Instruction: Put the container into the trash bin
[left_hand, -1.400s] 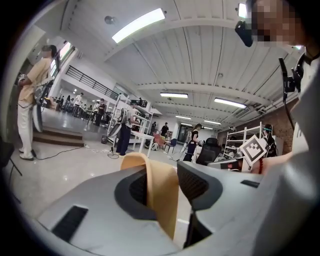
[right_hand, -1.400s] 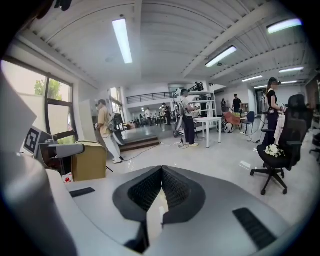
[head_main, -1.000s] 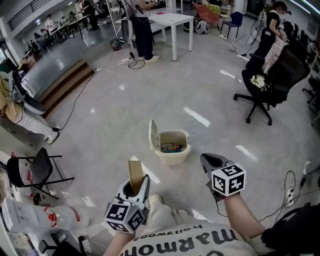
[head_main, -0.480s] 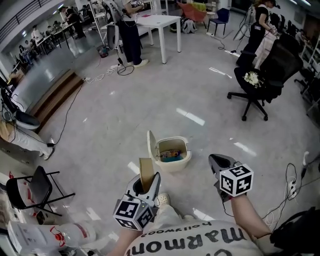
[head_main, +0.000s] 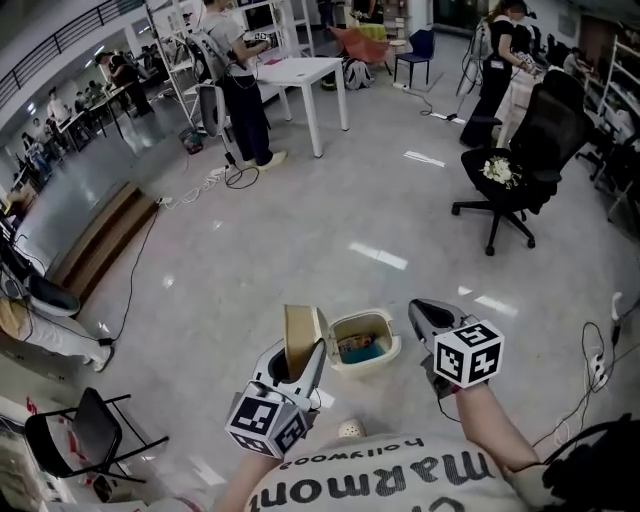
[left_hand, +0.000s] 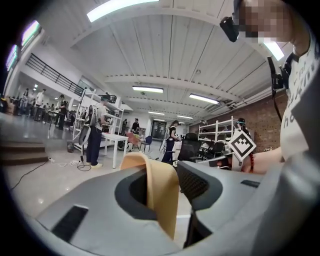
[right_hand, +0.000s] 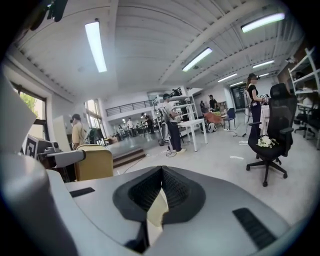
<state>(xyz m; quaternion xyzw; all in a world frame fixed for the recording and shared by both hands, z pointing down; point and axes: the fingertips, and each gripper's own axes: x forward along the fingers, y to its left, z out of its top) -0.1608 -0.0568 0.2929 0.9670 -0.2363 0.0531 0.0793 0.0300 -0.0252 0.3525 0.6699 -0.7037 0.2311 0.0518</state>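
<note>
My left gripper (head_main: 296, 352) is shut on a tan cardboard container (head_main: 298, 333), which stands upright between the jaws and sticks out above them. In the left gripper view the container (left_hand: 159, 192) fills the gap between the pads. A cream trash bin (head_main: 392, 346) sits on the floor just right of the container, its lid up and coloured waste inside. My right gripper (head_main: 422, 308) hovers at the bin's right side, jaws shut on nothing. In the right gripper view the jaws (right_hand: 161, 174) meet, with the container (right_hand: 93, 162) at the left.
A black office chair (head_main: 520, 165) with flowers on its seat stands at the far right. A white table (head_main: 300, 70) and several people are at the back. A wooden step (head_main: 100, 235) lies left, a folding chair (head_main: 85, 435) at lower left, and cables (head_main: 600, 370) at the right.
Both grippers have moved forward and up, the left one still with the container. The bin now lies close in, between the two grippers.
</note>
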